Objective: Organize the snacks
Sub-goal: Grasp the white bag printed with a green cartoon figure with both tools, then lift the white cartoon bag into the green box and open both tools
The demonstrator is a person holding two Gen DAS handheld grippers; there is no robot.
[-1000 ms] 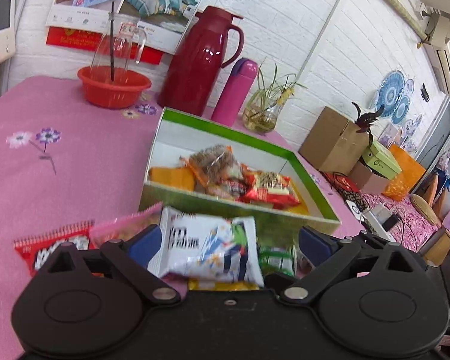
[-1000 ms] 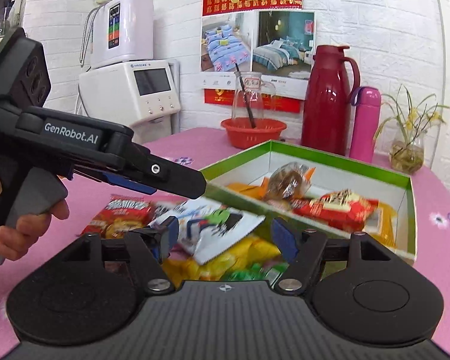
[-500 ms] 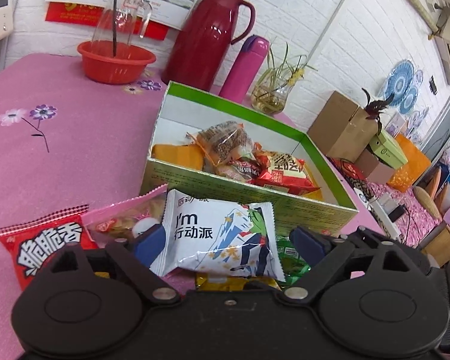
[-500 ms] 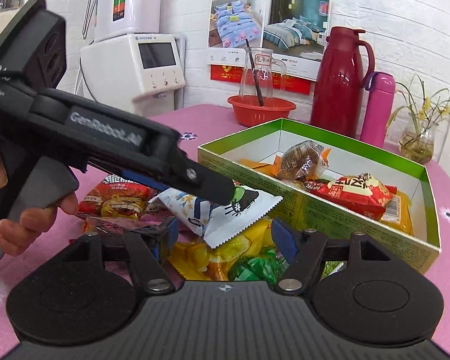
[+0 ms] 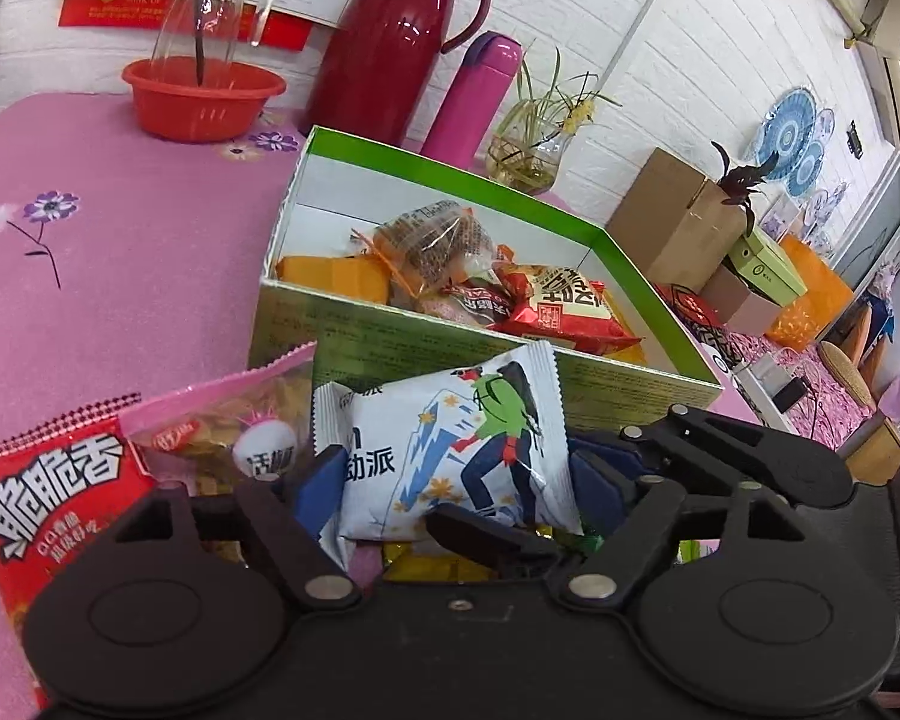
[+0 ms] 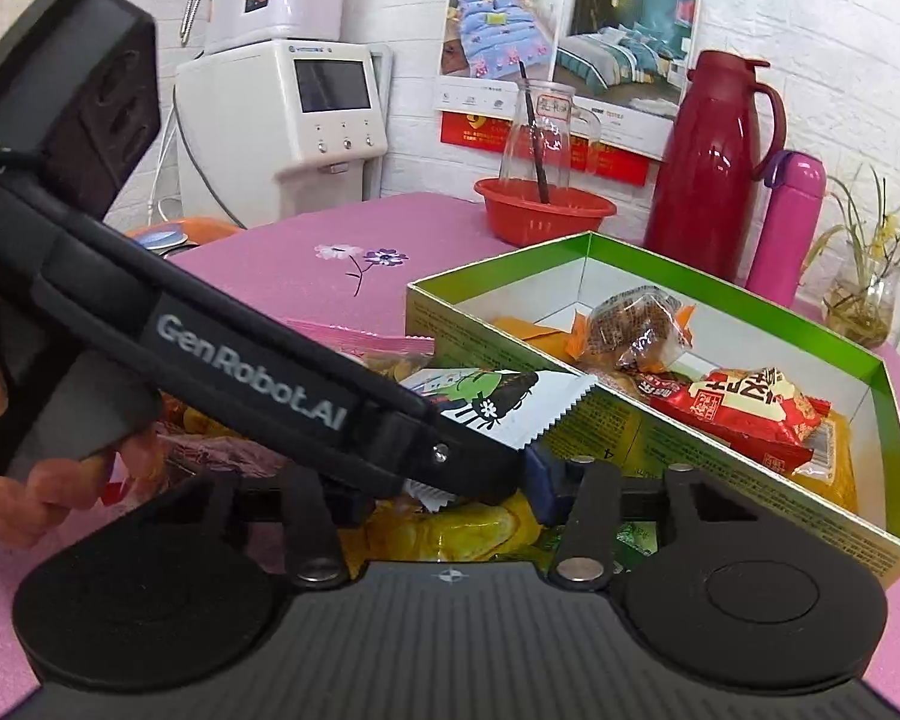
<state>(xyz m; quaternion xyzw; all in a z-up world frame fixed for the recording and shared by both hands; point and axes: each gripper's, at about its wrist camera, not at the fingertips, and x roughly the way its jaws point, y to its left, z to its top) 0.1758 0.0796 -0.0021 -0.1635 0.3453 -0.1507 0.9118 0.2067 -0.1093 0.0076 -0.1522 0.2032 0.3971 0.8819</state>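
Two close wrist views, shared box [image 5: 426,354]

A white packet [image 5: 456,456] printed with a green-jacketed hiker stands tilted at lower centre of the left view, pinched at its sides. Left of it lie a pink packet [image 5: 228,414] and a red packet [image 5: 54,486] — overlapping. Behind, at centre, a green box [image 5: 450,354] holds a clear-wrapped cake [image 5: 432,246] and a red bag [image 5: 564,306].

Snack packets [image 5: 222,438] before box [image 5: 450,354], jug [image 5: 384,42] behind box
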